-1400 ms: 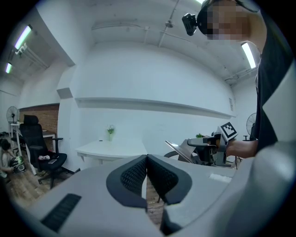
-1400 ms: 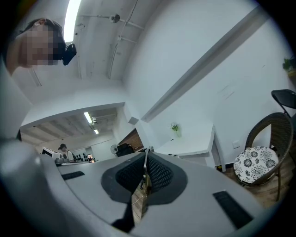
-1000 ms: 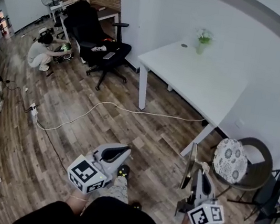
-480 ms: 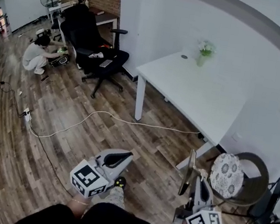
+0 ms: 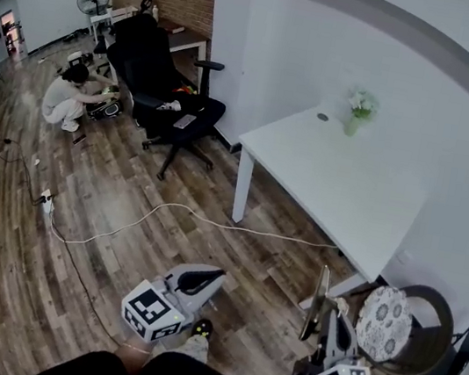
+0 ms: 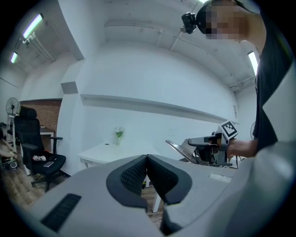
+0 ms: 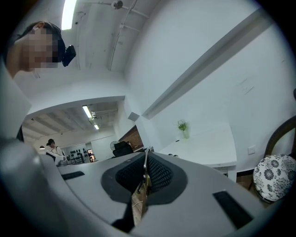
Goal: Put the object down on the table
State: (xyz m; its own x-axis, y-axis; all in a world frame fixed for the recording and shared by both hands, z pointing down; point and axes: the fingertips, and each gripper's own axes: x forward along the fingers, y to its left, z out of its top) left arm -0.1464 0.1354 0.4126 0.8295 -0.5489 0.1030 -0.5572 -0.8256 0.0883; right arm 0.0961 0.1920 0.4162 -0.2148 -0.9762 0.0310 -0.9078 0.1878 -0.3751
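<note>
A vase (image 5: 352, 126) ahead holds a green sprig (image 5: 360, 103) on the white surface (image 5: 341, 187). My right hand-held gripper (image 7: 146, 172) pinches a thin metal plate (image 5: 318, 290) upright, well short of that surface. My left hand-held gripper (image 6: 147, 172) is pressed together, empty.

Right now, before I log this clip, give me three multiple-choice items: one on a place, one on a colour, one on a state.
1. Where is the vase? A on the white table; B on a stool; C on a shelf.
2. What colour is the office chair? A white; B black; C red.
3. The right hand-held gripper is: A open and empty; B shut on a thin flat object; C out of view.

Answers: 1 A, it stands at the table's far corner. 2 B, seat and back are black. 3 B, the right gripper view shows the pads pressed on the thin edge.
</note>
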